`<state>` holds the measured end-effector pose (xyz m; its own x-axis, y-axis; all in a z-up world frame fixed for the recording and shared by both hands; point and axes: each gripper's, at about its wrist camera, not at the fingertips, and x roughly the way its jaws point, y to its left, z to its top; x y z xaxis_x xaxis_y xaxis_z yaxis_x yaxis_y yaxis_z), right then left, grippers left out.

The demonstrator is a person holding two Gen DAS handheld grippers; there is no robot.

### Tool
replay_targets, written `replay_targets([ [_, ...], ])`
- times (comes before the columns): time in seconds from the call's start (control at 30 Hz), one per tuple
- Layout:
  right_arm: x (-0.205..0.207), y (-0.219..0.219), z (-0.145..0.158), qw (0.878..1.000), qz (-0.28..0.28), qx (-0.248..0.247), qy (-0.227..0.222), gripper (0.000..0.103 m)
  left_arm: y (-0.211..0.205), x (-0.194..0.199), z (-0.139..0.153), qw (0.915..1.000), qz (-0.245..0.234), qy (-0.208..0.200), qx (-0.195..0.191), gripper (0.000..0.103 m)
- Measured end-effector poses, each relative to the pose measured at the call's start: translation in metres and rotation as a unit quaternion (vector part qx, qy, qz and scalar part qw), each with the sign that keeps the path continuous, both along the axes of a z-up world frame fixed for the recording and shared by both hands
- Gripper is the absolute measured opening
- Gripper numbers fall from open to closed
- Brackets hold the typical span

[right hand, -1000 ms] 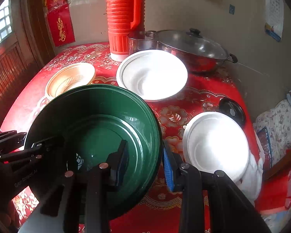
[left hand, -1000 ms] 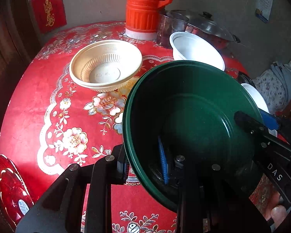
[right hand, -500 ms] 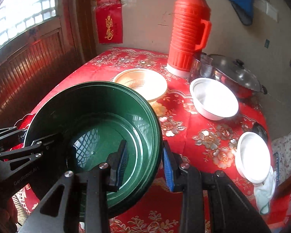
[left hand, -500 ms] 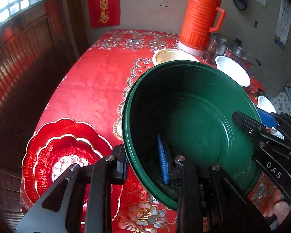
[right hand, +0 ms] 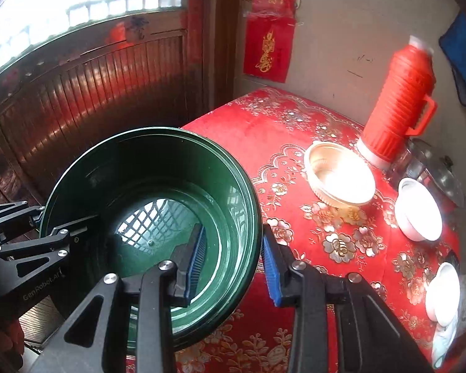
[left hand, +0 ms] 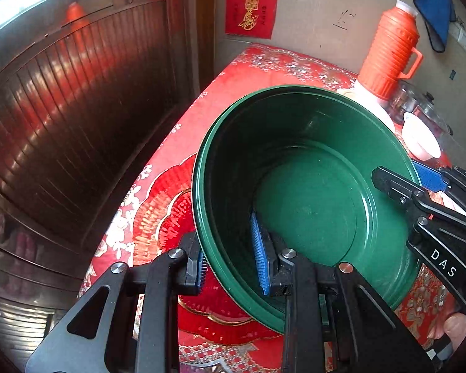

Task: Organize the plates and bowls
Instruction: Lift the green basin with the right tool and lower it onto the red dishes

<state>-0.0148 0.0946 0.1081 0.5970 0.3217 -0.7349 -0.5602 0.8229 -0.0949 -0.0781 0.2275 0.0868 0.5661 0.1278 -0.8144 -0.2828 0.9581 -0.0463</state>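
Item: green bowl [left hand: 307, 192], carried over the table [right hand: 295, 130] edge, above the red plate [left hand: 161, 217]. Rim clamped by left tongs [left hand: 233, 264]; right tongs [right hand: 233, 264] straddle the opposite rim, jaws opening, pads seemingly clear of it. Step judged: transport for stacking. Next: bowl to be lowered level onto the plate, then released.

We see a glossy green bowl [left hand: 307, 192], smooth like plastic or enamel (which, we cannot tell), mirroring a window grid at its bottom. The cloth [right hand: 295, 143] over the tabletop looks soft, with shiny floral print. Lower left, a red plate [left hand: 161, 217] gleams with gilt edging. The orange flask [left hand: 388, 59] is ribbed plastic, the wall panelling [left hand: 77, 108] varnished wood, upper left.
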Motion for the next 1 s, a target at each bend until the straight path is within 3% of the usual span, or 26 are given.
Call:
replay_targets([
  [0.3,-0.009,0.036,-0.028,0.999,0.028,-0.028,0.022,0.037,0.03,-0.016,-0.032,0.9993,0.025,0.024,-0.014,0.025],
  [1.0,-0.013,0.061,-0.054,0.997,0.037,-0.054,0.03,0.037,0.054,-0.017,-0.056,0.9977,0.061,0.027,-0.013,0.025],
])
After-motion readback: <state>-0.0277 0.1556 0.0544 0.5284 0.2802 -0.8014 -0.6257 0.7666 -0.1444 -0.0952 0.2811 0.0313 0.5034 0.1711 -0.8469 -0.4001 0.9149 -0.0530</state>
